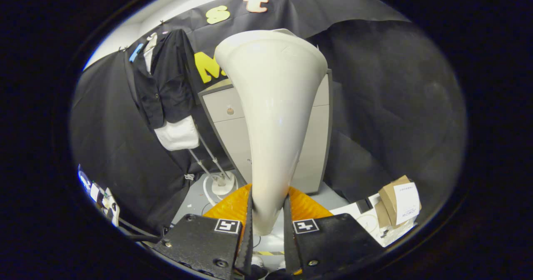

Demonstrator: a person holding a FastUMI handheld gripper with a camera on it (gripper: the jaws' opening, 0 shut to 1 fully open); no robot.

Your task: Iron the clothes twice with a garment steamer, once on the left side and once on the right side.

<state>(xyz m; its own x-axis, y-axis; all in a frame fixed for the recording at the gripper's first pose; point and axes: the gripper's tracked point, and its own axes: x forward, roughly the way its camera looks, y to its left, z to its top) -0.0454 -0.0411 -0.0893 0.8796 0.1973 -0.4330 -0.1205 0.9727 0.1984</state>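
Observation:
The white garment steamer (272,117) stands upright between my fingers, its narrow handle pinched low down and its wide head flaring above. My gripper (268,226) is shut on that handle, both black fingers (248,230) pressing its sides. The clothes (164,84), a black shirt over a white one, hang on a stand to the left beyond the fingers, well apart from the steamer head. The steamer's orange base (233,207) lies just under the handle.
A grey drawer cabinet (227,121) stands right behind the steamer. The garment stand's legs and round white foot (218,184) rest on the floor left of it. Cardboard boxes (399,203) and white papers lie low on the right. Cables and small items sit far left.

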